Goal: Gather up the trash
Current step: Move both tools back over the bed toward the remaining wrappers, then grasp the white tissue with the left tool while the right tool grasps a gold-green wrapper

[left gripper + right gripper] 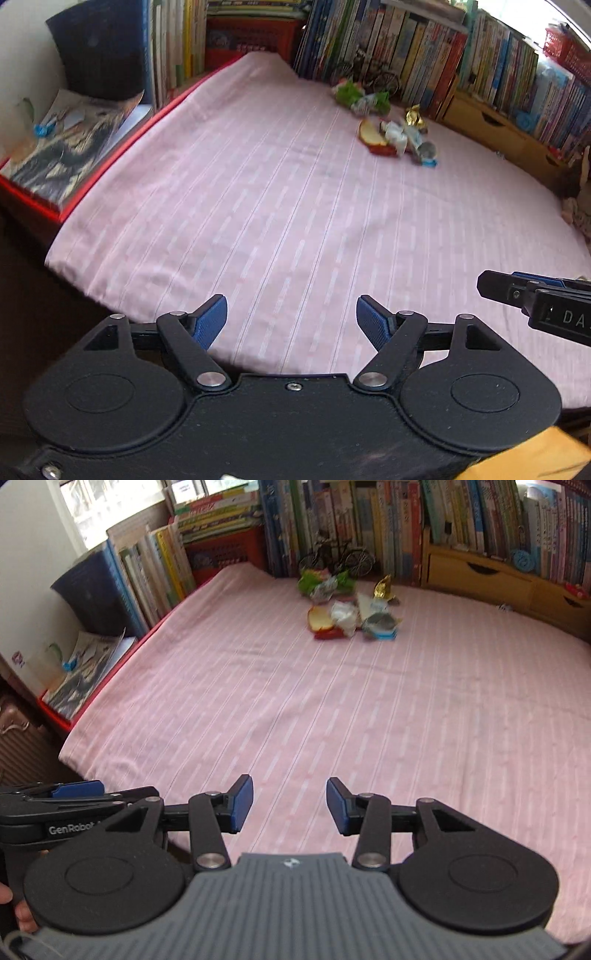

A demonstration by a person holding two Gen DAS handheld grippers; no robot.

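A pile of trash lies at the far side of the pink striped cloth (280, 206): green wrappers (360, 96), a gold foil wrapper (413, 115), a red-and-yellow packet (371, 136) and crumpled white and blue wrappers (410, 142). The right wrist view shows the same pile: green wrappers (321, 583), gold foil wrapper (384, 587), red-and-yellow packet (321, 624), crumpled wrappers (369, 622). My left gripper (291, 321) is open near the cloth's front edge, holding nothing. My right gripper (290, 805) is open too, empty, far from the pile.
Rows of books (424, 55) line the back, with a small model bicycle (338, 557) in front of them. Wooden drawers (480, 579) stand at the back right. A dark bin (99, 51) and magazines (62, 147) sit at the left. A hand (14, 908) shows at lower left.
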